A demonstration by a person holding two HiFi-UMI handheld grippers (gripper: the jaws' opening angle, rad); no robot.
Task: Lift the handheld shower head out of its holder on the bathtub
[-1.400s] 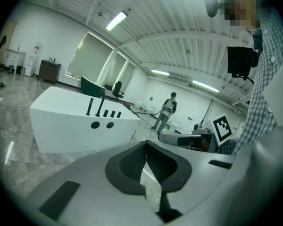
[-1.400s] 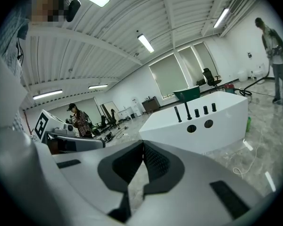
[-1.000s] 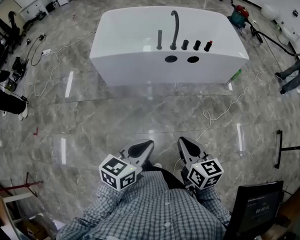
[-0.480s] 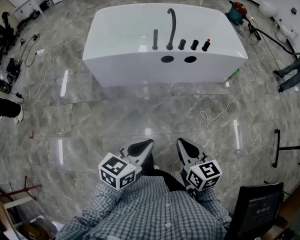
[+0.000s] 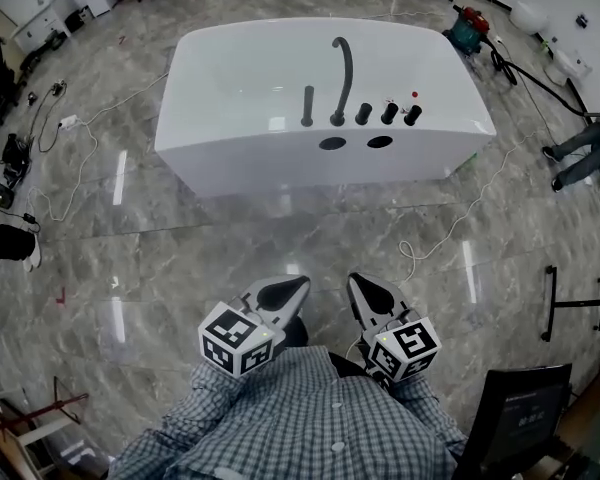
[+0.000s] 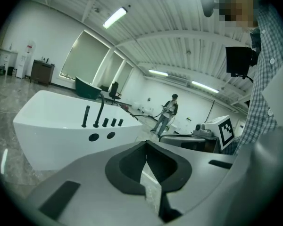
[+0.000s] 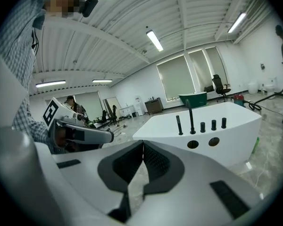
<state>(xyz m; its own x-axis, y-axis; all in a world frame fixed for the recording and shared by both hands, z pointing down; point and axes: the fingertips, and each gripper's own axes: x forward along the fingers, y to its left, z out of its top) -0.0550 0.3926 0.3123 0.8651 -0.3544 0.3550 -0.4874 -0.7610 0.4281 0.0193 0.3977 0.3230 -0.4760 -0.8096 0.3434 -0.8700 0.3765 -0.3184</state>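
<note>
Two grippers sit low in the head view, just ahead of a checked shirt (image 5: 310, 418). The left gripper (image 5: 292, 290) and the right gripper (image 5: 362, 288) lie side by side. Both point across the marble floor (image 5: 230, 238) toward the white bathtub (image 5: 230, 88), well apart from it. On the tub's near ledge the handheld shower head (image 5: 307, 106) stands upright in its holder. It is a slim dark rod, leftmost in a row with the tall curved spout (image 5: 342, 68) and three short knobs (image 5: 389, 113). Two dark round holes (image 5: 332, 143) mark the tub's side below. Only this view shows a white cable (image 5: 450, 228) looping over the floor.

The left gripper view shows what the head view cannot: its jaws meet at the tips with nothing between them. Beyond the tub a person (image 6: 167, 114) stands far off. The right gripper's marker cube (image 6: 226, 131) shows near the right edge.

The right gripper view shows its own jaws likewise closed and empty. The left gripper appears side-on at the left of this view. A green tub (image 7: 193, 98) stands behind the white one, where the shower head again rises straight and dark from the ledge.
</note>
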